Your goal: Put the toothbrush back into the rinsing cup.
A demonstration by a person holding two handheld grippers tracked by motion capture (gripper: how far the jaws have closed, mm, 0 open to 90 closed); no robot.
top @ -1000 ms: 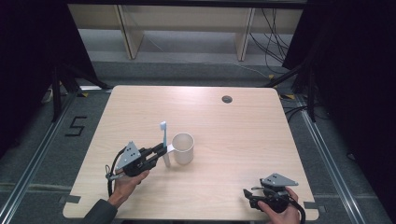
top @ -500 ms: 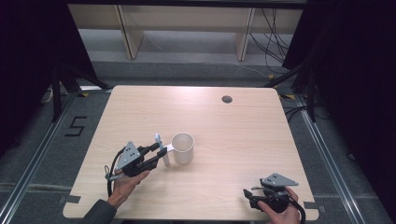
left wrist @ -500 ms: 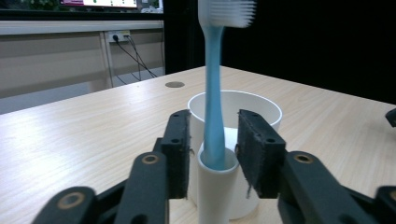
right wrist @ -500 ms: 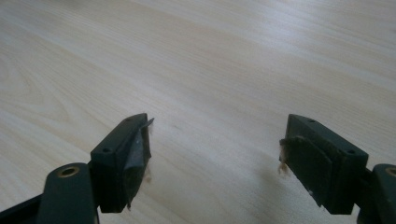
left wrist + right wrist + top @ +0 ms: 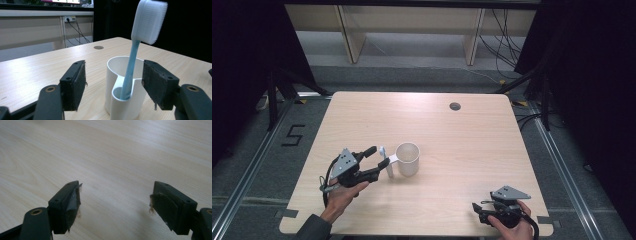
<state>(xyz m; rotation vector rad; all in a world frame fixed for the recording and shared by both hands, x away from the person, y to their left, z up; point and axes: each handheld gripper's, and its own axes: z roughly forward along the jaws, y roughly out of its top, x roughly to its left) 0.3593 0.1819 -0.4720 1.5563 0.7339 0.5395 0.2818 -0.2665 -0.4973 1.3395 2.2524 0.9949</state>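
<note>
Left gripper view: looked along the left gripper (image 5: 113, 87), fingers (image 5: 73, 85) spread wide apart and released, grasping nothing. Just beyond and between them stood a white cup (image 5: 125, 85) on the pale wooden bench (image 5: 37, 67), with a small round holder tube at its near side. Propped in that tube, a toothbrush (image 5: 132, 60) with a light blue handle and white bristle head, tilted toward the right-hand finger and rising well above both, touching neither. Farther past the cup, a dark round grommet (image 5: 98, 47) set in the bench top. High view: left gripper (image 5: 382, 157) held in a hand (image 5: 343, 192) just beside the cup (image 5: 408, 159), fingers flanking the toothbrush (image 5: 386, 161) without closing on it; right gripper (image 5: 477, 209) well apart near the bench's front edge, held in the other hand (image 5: 512, 229). Right gripper view: right gripper (image 5: 115, 202) low over bare bench (image 5: 112, 152), fingers (image 5: 67, 205) likewise parted and released, with frayed bits on their pads and nothing between them.
</note>
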